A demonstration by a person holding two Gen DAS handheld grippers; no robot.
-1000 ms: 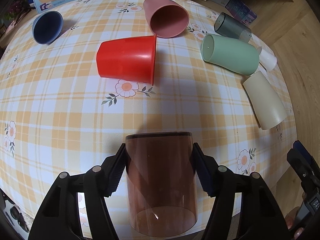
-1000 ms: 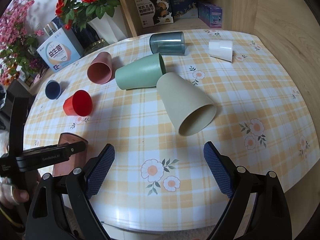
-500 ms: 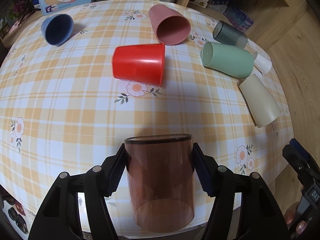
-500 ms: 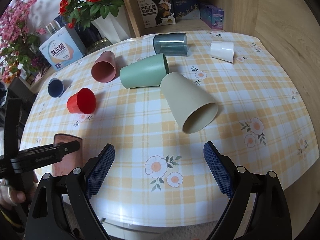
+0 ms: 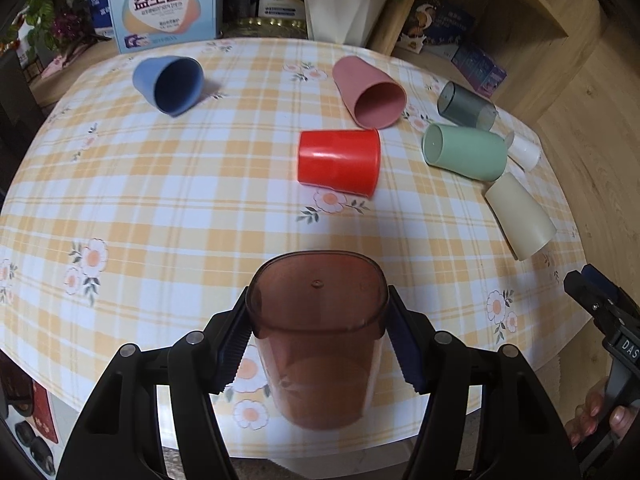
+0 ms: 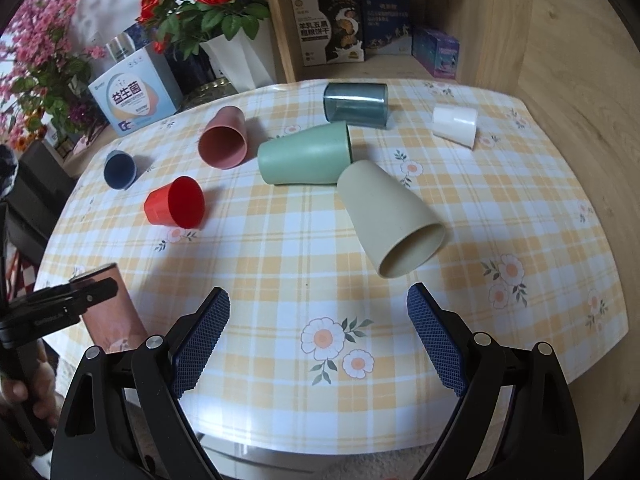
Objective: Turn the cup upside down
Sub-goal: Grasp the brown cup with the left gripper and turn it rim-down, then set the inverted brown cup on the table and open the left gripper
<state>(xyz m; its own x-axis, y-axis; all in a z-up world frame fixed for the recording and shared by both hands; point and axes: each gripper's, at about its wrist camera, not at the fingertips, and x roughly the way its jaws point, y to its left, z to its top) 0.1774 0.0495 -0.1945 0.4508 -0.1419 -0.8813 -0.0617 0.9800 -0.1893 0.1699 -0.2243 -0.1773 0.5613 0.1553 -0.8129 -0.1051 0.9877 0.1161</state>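
Left gripper point(image 5: 317, 336) fingers pinch brown cup point(image 5: 316, 340) near closed end, base up – mouth toward worktop point(image 5: 180, 208), likely for setting down inverted at 6 o'clock edge. Right gripper point(image 6: 318, 344) fingers spread, empty – beige cup point(image 6: 390, 220) at its 12 o'clock.

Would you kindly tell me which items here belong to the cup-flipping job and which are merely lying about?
In the job:
- brown cup
- left tongs gripping it

Lying about:
- red cup
- pink cup
- beige cup
- right tongs, open
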